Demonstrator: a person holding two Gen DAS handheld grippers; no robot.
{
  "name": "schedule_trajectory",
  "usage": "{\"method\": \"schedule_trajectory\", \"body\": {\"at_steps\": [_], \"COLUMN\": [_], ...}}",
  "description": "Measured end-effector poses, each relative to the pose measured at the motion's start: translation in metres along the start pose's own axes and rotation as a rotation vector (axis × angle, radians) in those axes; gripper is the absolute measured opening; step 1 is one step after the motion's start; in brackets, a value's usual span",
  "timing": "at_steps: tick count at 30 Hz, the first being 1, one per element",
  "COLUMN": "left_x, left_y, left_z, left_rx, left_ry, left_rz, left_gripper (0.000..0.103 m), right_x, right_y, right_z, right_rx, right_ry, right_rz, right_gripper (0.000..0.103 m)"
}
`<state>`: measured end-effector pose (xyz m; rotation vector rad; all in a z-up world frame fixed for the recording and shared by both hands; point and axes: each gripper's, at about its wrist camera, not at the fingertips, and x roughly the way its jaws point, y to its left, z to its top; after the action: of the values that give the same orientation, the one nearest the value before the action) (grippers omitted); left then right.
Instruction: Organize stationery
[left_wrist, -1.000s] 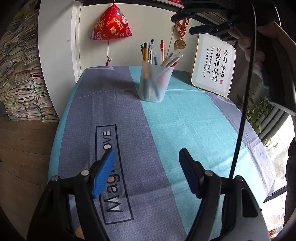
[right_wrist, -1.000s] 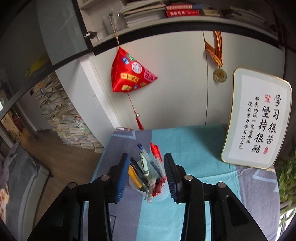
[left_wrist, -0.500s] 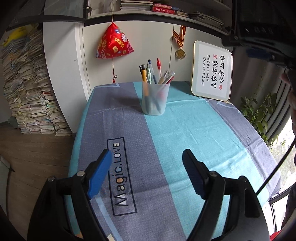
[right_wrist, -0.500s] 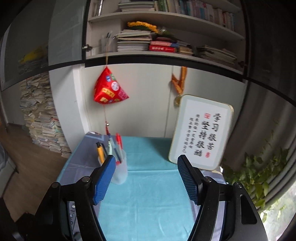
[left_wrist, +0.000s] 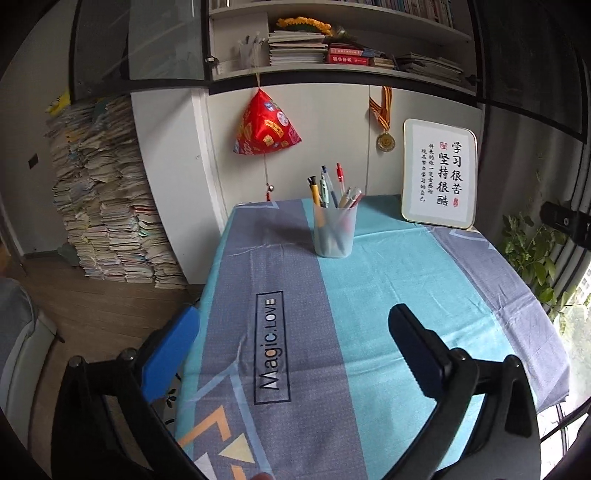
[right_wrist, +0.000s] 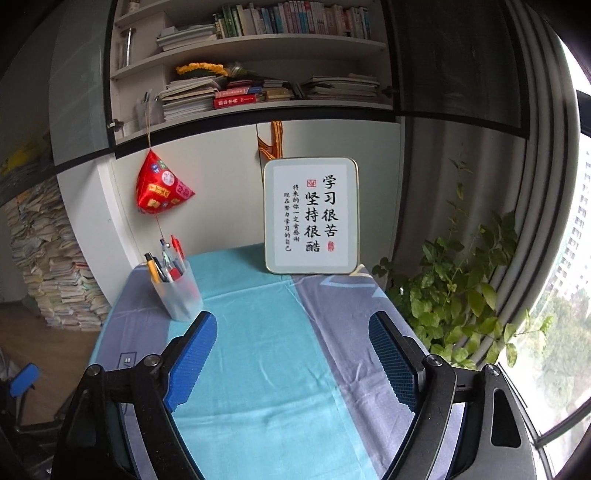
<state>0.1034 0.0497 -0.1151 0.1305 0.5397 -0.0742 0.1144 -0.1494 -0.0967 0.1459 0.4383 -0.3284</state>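
Fingers of the left gripper (left_wrist: 293, 332) are standing wide apart at the bottom of the left wrist view, holding nothing, with the blue pad (left_wrist: 170, 345) at lower left hanging past the bench edge and the dark one at lower right over the cloth (left_wrist: 388, 280). In the right wrist view, the right gripper (right_wrist: 293, 360) is likewise gaping wide and gripping nothing, its two blue pads framing the teal stripe at lower centre.

Between the left fingers, a boxed "Magic.LOVE" label (left_wrist: 272, 347) is running up the grey stripe. Beyond it, the cup (left_wrist: 334, 230) is standing upright on the bench (left_wrist: 480, 295) at the centre of the left view, well apart from both grippers; in the right view it is sitting at mid-left, just above the left pad. Pens (left_wrist: 332, 186) are poking out of it, fanning at different angles, a yellow one and a red one among them.

Farther back, a framed calligraphy sign (right_wrist: 311, 216) is leaning at the bench's far edge, right of the cup. A red pouch (left_wrist: 266, 127) and a medal (left_wrist: 386, 141) are hanging on the wall behind. Shelves of books (right_wrist: 258, 92) are filling the top of the right view, a plant (right_wrist: 461, 288) is showing at right, and stacked papers (left_wrist: 103, 199) are rising from the floor at left.
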Motion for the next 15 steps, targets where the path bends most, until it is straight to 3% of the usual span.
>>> {"method": "schedule_trajectory", "body": {"at_steps": [4, 15], "left_x": [-0.014, -0.038], "left_y": [-0.008, -0.014], "left_z": [-0.005, -0.015], "left_rx": [0.032, -0.072], "left_ry": [-0.015, -0.005], "left_rz": [0.049, 0.002], "left_gripper": [0.102, 0.102], "right_x": [-0.015, -0.04], "right_y": [-0.004, 0.001], "right_z": [-0.011, -0.033], "right_rx": [-0.034, -0.091], "right_ry": [-0.015, 0.01], "right_rz": [-0.057, 0.011], "right_gripper": [0.085, 0.085]}}
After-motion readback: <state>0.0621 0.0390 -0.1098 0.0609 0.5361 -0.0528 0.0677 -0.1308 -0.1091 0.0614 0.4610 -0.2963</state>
